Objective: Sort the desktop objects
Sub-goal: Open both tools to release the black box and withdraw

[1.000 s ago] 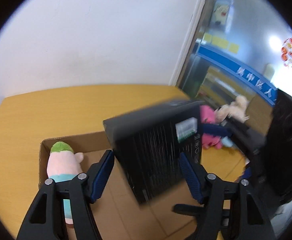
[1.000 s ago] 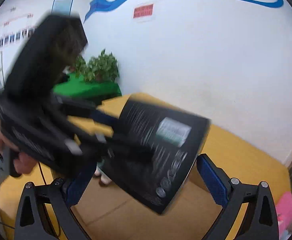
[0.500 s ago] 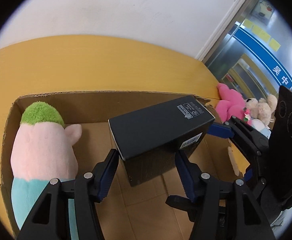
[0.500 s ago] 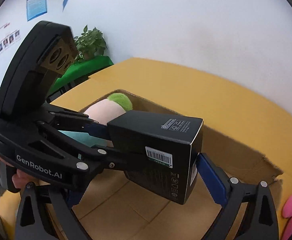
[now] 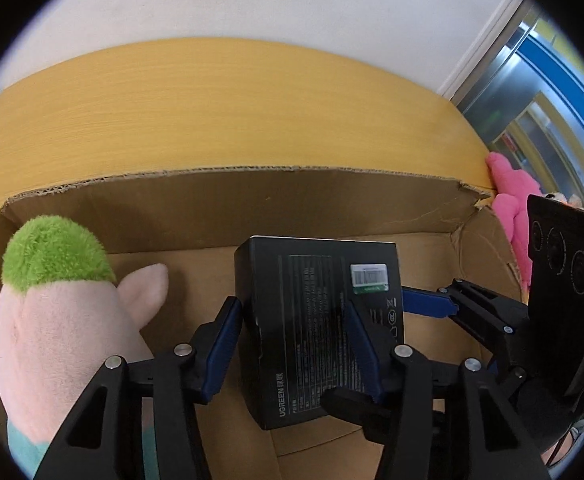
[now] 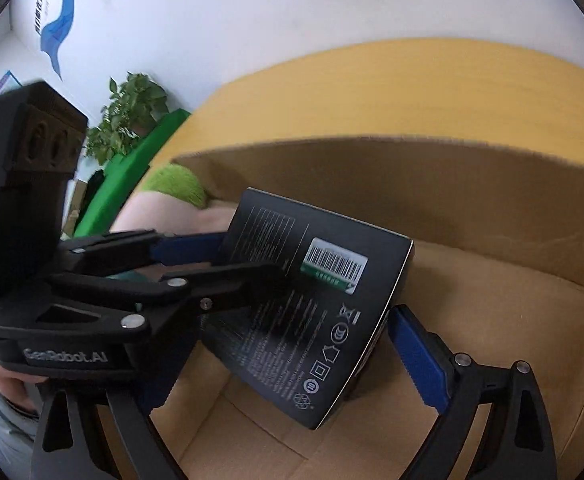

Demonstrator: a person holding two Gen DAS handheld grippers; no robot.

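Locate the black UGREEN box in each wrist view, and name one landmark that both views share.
Left wrist view: the black UGREEN box sits at centre, between this gripper's blue pads, inside the cardboard box.
Right wrist view: the black UGREEN box is at centre, tilted, over the cardboard floor.
Shared landmark: the white barcode sticker on the box face.

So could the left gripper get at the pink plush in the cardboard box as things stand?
Probably not yet: the left gripper has the black box between its fingers. The pink plush lies just beside it in the cardboard box, nothing between them.
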